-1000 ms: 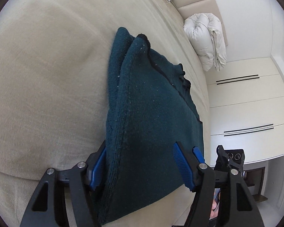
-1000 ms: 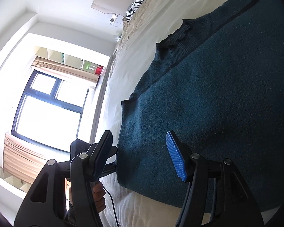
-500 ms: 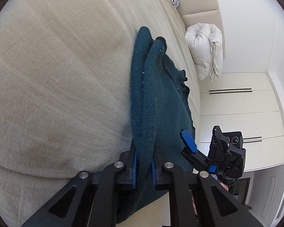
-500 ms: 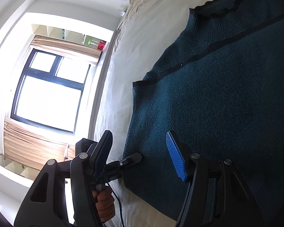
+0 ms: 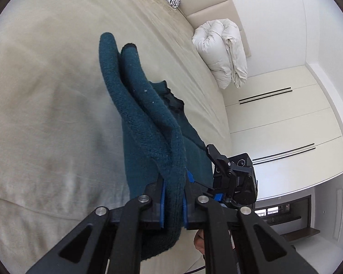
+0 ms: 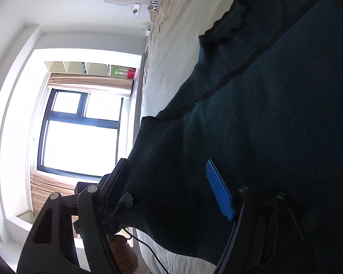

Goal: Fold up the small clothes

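The dark teal sweater [image 5: 148,123] was spread on the beige bed [image 5: 45,91], its edge pinched by the left gripper [image 5: 173,202]. The right gripper [image 6: 169,187] had just been opening, fabric unpinched between. Beyond the bed stood white wardrobes [image 5: 285,123].

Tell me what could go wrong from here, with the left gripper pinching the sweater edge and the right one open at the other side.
1. The left gripper is shut on a bunched double layer of the dark teal sweater; lifting alone could drag it crooked across the bed.
2. The right gripper, whose jaws have just been opening, holds nothing. If it closes late, its side may sag.
3. The two grippers sit close together and could collide.
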`<state>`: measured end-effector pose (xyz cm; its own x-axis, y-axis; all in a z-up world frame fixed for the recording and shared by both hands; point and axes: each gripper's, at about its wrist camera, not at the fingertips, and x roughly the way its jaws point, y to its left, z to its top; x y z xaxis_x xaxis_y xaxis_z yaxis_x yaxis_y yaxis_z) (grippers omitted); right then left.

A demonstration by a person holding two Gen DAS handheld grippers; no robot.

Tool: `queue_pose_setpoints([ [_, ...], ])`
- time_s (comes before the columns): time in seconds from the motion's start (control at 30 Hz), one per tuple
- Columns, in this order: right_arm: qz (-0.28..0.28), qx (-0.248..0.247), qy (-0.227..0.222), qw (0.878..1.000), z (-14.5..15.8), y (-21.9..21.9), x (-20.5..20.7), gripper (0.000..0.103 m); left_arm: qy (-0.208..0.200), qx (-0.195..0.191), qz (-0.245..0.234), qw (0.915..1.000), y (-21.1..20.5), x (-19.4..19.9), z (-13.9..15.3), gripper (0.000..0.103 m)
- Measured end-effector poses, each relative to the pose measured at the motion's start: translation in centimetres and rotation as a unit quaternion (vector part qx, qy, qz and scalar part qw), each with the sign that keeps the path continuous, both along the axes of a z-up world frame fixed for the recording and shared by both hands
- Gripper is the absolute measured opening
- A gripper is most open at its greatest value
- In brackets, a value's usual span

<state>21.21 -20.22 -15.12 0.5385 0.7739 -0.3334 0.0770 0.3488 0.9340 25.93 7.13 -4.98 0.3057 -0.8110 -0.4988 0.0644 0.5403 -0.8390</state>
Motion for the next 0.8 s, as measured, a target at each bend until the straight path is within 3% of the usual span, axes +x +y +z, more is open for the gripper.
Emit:
queue_pose_setpoints([
  [0.17,-0.056,0.058,-0.027,0.996,0.7,-6.9,-1.6,0.079,-0.032,0.041,-0.061,0.9968,-10.0,-0.1,1.1,0.012],
  [0.3,-0.093,0.065,-0.006,0.994,-0.4,-11.5,-2.6,0.081,0.003,0.044,-0.103,0.9937,-16.8,-0.6,-3.2,0.012],
  [0.37,-0.098,0.065,0.001,0.993,-0.9,-12.9,-3.2,0.081,0.019,0.038,-0.111,0.9929,-18.2,-0.9,-5.0,0.013],
  [0.43,-0.097,0.056,0.002,0.994,-1.2,-13.6,-3.4,0.080,0.010,0.049,-0.113,0.9924,-18.8,-0.9,-5.4,0.015],
  [0.5,-0.093,0.052,0.004,0.994,-1.4,-14.3,-3.5,0.079,0.001,0.044,-0.116,0.9923,-18.8,-1.0,-5.2,0.025],
  [0.57,-0.087,0.042,0.008,0.995,-1.3,-14.5,-3.2,0.079,-0.011,0.027,-0.126,0.9916,-18.4,-1.2,-4.7,0.055],
  [0.63,-0.083,0.030,0.011,0.996,-1.1,-14.5,-2.9,0.079,-0.031,0.017,-0.129,0.9911,-17.9,-1.8,-4.0,0.069],
  [0.8,-0.066,0.005,0.017,0.998,-0.6,-13.8,-1.9,0.081,-0.059,0.014,-0.127,0.9901,-15.6,-4.0,-3.1,0.071],
])
